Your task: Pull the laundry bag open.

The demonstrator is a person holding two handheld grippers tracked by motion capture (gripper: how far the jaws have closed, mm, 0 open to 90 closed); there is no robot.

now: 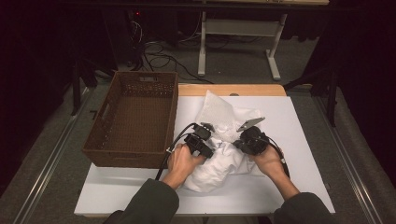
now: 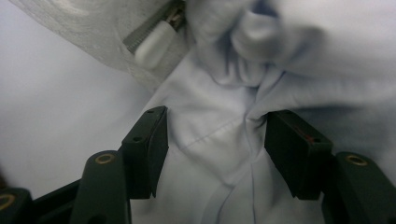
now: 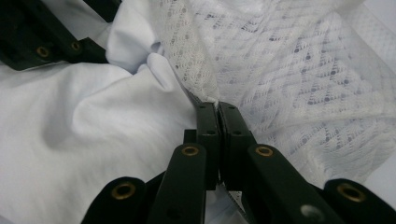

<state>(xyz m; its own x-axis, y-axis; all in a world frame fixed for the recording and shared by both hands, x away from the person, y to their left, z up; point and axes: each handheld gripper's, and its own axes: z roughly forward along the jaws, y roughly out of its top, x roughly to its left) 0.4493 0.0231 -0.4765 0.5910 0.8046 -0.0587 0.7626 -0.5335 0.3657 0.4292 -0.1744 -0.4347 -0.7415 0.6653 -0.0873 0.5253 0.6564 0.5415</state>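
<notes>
Left gripper (image 2: 212, 154): jaws apart over the white garment (image 1: 215, 163), not pressing it.
Right gripper (image 3: 217, 112): clamped on the mesh bag's (image 1: 219, 112) edge.
Garment: mid-table, its top tucked inside the bag, hidden.
Basket (image 1: 109, 140): left, apart.

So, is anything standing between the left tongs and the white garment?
Nothing visible does. The left tongs are open, with the white garment directly between the jaws. The right tongs are shut on the mesh bag's edge.

White mesh bag (image 1: 219, 112), brown basket (image 1: 135, 119)
</notes>
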